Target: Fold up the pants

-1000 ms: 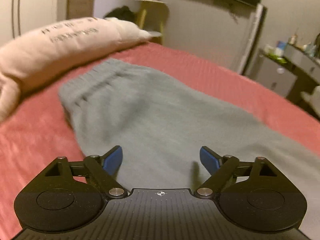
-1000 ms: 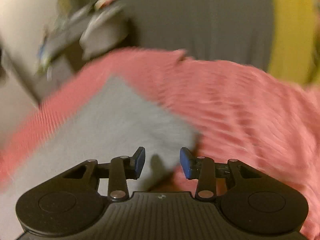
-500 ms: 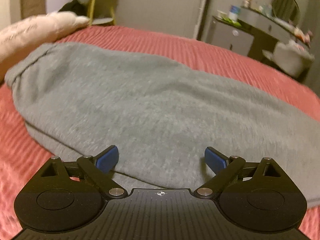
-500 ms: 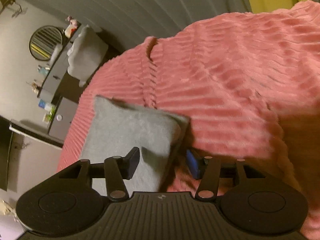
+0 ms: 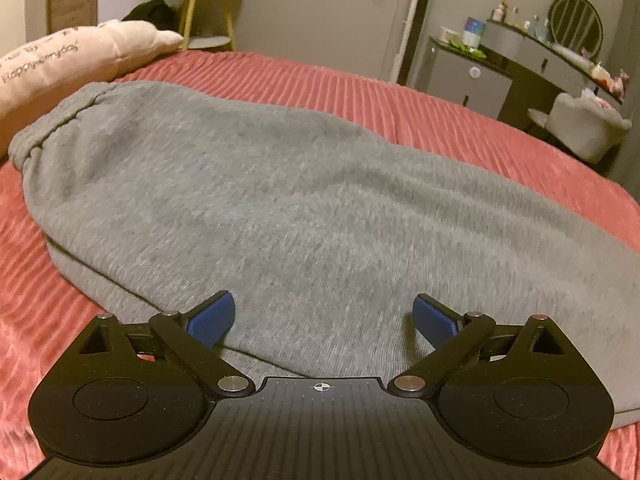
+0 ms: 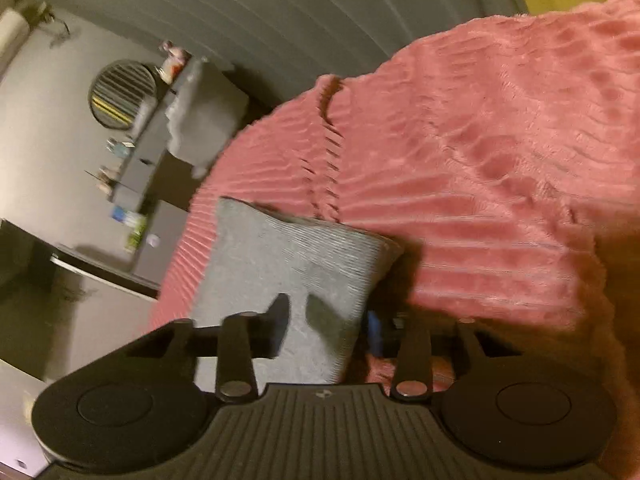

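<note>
1. The grey pants (image 5: 304,200) lie stretched across a bed covered with a ribbed pink blanket (image 5: 460,120); in the left wrist view the gathered waistband end sits at the far left, just beside a pale pillow (image 5: 60,60) with lettering on it.
2. The left tool (image 5: 323,318) hangs low over the near edge of the pants with its jaws spread wide. The blue pads (image 5: 210,320) stand well apart above the cloth and nothing is gripped between them; its jaws have just been opening a little further.
3. The right tool (image 6: 328,326) is at the other end of the garment — the leg cuff end (image 6: 296,272) runs between its two fingers. One finger lies over the grey cloth, the other, with a blue pad showing, sits past the cloth's edge on the pink blanket (image 6: 480,160). Its jaws have just been opening, and the pads do not appear to be pressing on the fabric, though the view is blurred.
4. The right wrist view is strongly tilted, so the room leans sideways.
5. Beyond the bed — a dark dresser (image 5: 520,72) with small bottles, a round mirror (image 5: 576,20), and a yellow side table (image 5: 208,4) near the pillow.
</note>
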The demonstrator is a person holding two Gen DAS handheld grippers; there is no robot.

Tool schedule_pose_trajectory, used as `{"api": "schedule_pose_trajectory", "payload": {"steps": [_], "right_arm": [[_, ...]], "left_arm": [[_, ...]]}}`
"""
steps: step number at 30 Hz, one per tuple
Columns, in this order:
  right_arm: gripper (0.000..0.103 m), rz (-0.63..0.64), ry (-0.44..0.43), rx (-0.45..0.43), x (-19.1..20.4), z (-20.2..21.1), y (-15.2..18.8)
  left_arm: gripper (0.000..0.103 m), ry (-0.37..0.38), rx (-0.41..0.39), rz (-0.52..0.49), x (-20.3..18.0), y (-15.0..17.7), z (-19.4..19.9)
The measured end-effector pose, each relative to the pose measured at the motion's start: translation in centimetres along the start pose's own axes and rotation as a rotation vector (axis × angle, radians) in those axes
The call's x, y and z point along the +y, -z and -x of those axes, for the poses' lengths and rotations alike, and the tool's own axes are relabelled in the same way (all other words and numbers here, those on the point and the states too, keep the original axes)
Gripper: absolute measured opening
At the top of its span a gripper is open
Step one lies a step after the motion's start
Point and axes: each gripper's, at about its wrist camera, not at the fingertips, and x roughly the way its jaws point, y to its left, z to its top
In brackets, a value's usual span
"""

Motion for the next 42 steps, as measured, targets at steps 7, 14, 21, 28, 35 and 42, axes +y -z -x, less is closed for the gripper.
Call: {"api": "schedule_pose_trajectory", "payload": {"steps": [7,14,21,28,35,42], "right_arm": [[0.007,0.107,0.008,-0.056,2.5,-0.5,-0.6],[0.013,0.102,0.093,-0.028,2.5,-1.5,-0.7],[0.007,0.391,0.120,-0.141,10.4,1.2,1.3],[0.007,0.892,-0.147,-0.070,21.9,3.7,12.4],[0.011,1.286,-0.297,0.345,23.5,1.0,30.0],[0.063,1.006,-0.384,0.535,21.4,0.9,27.3]], "left_arm": [[0.100,-0.004,0.001,-0.006,-0.1,0.0,-0.2],[0.100,-0.012,-0.001,-0.017,-0.5,0.1,-0.3],[0.100,0.005,-0.005,0.008,-0.1,0.0,-0.2],[0.100,0.014,-0.008,0.023,0.0,0.0,-0.1],[0.100,0.026,-0.014,0.020,0.0,0.2,0.1],[0.101,0.087,-0.015,0.043,0.2,0.1,-0.1]]}}
